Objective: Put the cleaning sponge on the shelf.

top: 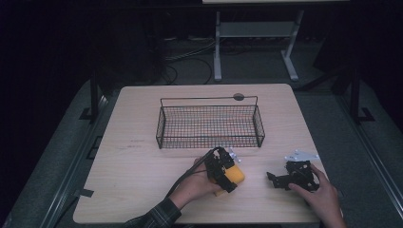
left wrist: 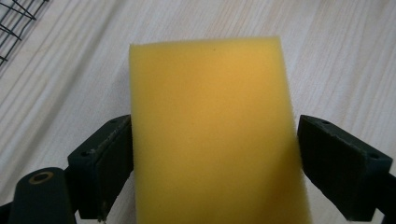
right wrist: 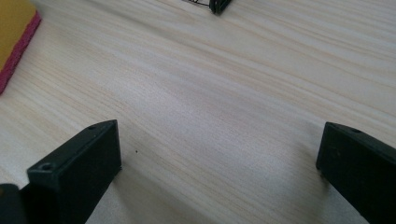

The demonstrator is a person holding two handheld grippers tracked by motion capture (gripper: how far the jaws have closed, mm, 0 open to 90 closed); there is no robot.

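A yellow sponge [top: 236, 175] lies on the wooden table [top: 138, 166] in front of the wire basket [top: 163, 127]. My left gripper [top: 228, 178] is shut on it. In the left gripper view the sponge [left wrist: 210, 130] sits between the two black jaws, and both pads [left wrist: 114, 158] press against its sides. My right gripper [top: 273, 181] rests low over the table to the right, open, with bare wood between its jaws [right wrist: 219, 149]. At the upper left of the right gripper view the sponge [right wrist: 14, 28] shows a pink underside.
The black wire basket holds nothing and stands across the middle of the table; its corner [left wrist: 11, 21] shows in the left gripper view and its foot [right wrist: 217, 5] in the right gripper view. A small dark disc [top: 238, 97] lies behind the basket. A white table frame [top: 252, 33] stands beyond.
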